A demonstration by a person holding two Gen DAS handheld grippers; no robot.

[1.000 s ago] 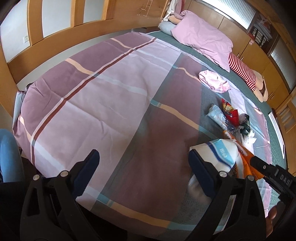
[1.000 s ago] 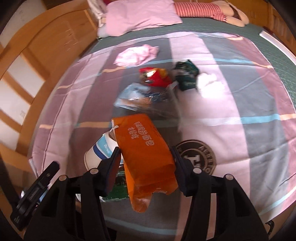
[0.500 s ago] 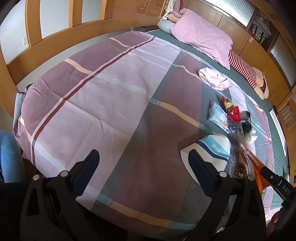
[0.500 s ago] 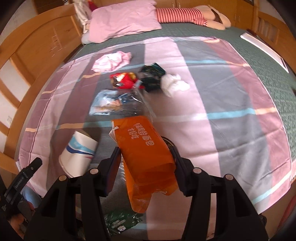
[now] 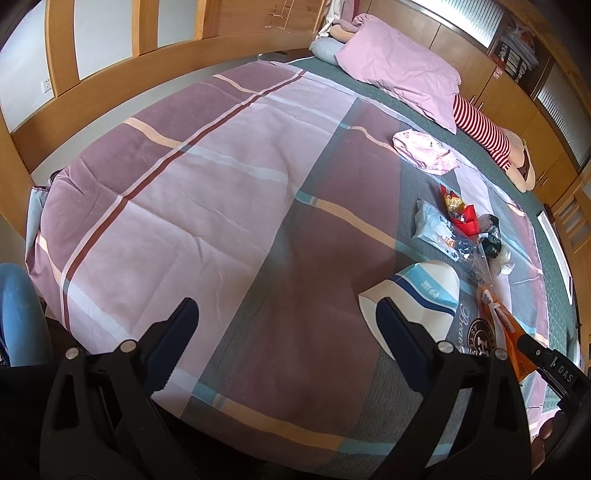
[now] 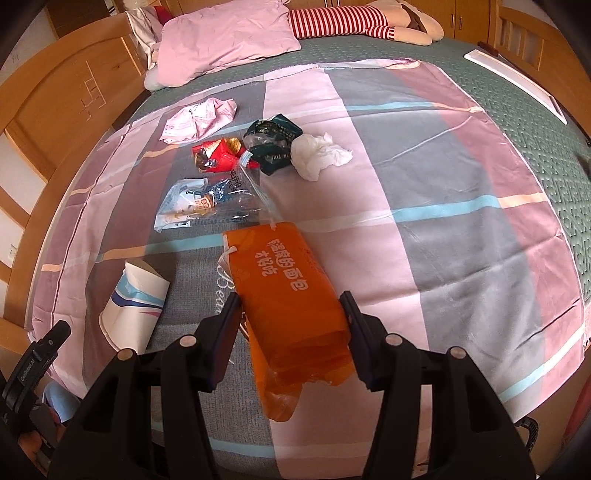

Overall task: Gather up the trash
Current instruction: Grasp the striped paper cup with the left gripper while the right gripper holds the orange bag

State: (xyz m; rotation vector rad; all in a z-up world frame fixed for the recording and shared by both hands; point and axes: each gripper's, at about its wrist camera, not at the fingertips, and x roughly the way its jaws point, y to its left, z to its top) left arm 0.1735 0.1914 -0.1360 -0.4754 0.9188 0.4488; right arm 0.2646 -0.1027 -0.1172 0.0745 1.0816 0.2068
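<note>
My right gripper (image 6: 290, 299) is shut on an orange bread bag (image 6: 291, 295), which hangs between its pads above the bedspread (image 6: 424, 229). The same orange bag (image 5: 506, 332) shows at the right edge of the left wrist view. A white and blue paper cup (image 6: 135, 306) lies on its side to the bag's left. My left gripper (image 5: 286, 306) is open and holds nothing, with the paper cup (image 5: 417, 295) just past its right finger. Farther up the bed lie a clear wrapper (image 6: 207, 206), a red wrapper (image 6: 218, 158), a dark green wrapper (image 6: 275, 142) and a white tissue (image 6: 317, 155).
A crumpled pink wrapper (image 6: 201, 120) lies near a pink pillow (image 6: 225, 40) and a striped plush toy (image 6: 351, 18) at the head of the bed. Wooden bed rails (image 5: 110, 85) border the left side. A person's leg in blue jeans (image 5: 18, 314) is at the bed's foot.
My right gripper has carried the orange bag to the right, away from the paper cup, and now points farther up the bed. The left gripper has stayed put.
</note>
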